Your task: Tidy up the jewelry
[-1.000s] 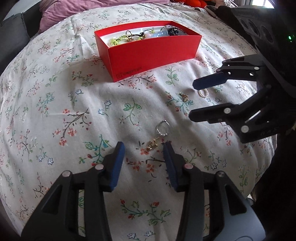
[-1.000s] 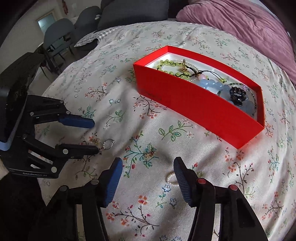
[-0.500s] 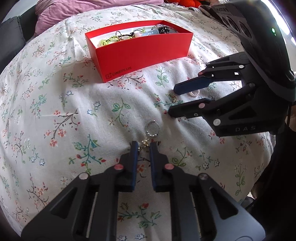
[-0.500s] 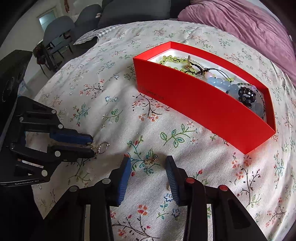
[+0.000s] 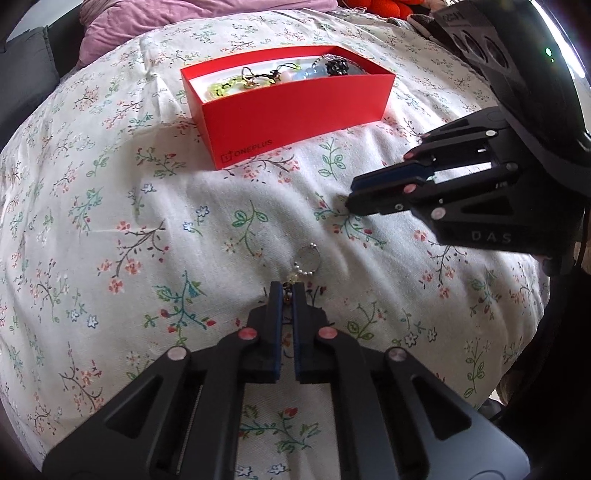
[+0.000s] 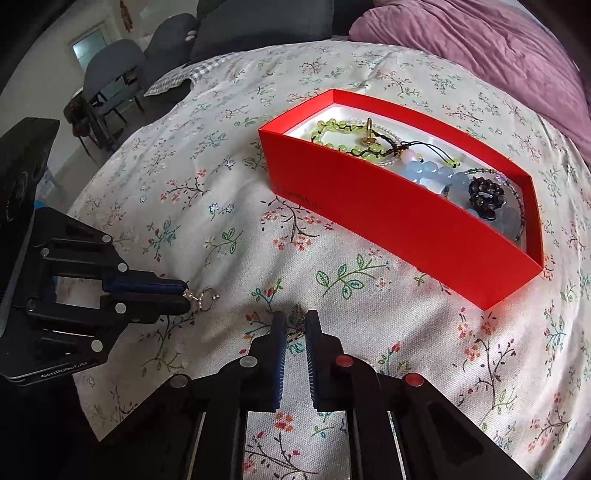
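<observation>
My left gripper (image 5: 287, 290) is shut on the gold end of a small beaded hoop earring (image 5: 309, 257), which lies on the floral bedspread; it also shows in the right wrist view (image 6: 205, 296) poking from the left gripper (image 6: 184, 295). My right gripper (image 6: 294, 325) is closed down on a small gold earring (image 6: 295, 334) on the cloth, seen between its tips. In the left wrist view the right gripper (image 5: 351, 192) hides that piece. The red box (image 5: 291, 107) (image 6: 388, 218) holds green beads (image 6: 332, 129), blue beads (image 6: 432, 173) and a dark bead bracelet (image 6: 485, 194).
A purple blanket (image 6: 480, 48) lies beyond the box. Dark cushions (image 6: 258, 26) and chairs (image 6: 110, 77) stand past the bed's far edge. The bed edge drops off at the right in the left wrist view (image 5: 517, 369).
Both grippers went from wide open to closed: the left onto the hoop earring, the right onto the small gold earring. The pearl ring near the right gripper is out of sight.
</observation>
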A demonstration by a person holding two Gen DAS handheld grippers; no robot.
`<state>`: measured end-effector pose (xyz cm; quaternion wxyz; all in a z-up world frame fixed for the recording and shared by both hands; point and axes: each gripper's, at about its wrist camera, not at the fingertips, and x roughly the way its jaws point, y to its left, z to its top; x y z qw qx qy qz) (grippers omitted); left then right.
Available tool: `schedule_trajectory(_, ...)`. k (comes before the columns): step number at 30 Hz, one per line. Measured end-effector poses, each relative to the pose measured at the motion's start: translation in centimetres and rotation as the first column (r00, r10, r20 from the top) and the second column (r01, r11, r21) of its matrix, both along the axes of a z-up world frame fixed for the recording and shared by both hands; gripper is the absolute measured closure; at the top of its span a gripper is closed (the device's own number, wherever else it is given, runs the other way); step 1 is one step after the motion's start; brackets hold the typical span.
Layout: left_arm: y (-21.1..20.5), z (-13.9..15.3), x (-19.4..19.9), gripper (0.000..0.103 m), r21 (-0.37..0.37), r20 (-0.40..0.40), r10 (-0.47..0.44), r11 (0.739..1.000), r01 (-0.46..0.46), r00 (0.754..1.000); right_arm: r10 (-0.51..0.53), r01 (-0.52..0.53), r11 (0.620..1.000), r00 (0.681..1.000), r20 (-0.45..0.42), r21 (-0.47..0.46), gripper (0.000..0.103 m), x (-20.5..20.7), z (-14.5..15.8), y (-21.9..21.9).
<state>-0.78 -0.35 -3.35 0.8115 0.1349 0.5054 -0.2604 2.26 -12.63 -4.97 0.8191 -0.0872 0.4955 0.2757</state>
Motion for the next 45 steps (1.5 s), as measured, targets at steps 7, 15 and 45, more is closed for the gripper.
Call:
schedule_trajectory(7,1.6,1.5,0.9,0.098,-0.033,0.0,0.079,0.996,-0.079,0.997,-0.064,0.065,0.995,0.998,-0.008,0.074,0.093,0.2,2.0,-2.0)
schedule_trajectory(15,2.4,3.0,2.0,0.097,-0.052,0.008,0.171,0.984,-0.171,0.985,-0.113,0.113,0.988,0.994,-0.007,0.106,0.093,0.2,4.3,-3.2)
schedule_trajectory(45,-4.8,6.1,9.3,0.097,-0.147,0.055,0.369,0.922,-0.358,0.928,-0.405,0.411,0.878,0.911,-0.077,0.247,0.093,6.5,7.4,-8.0)
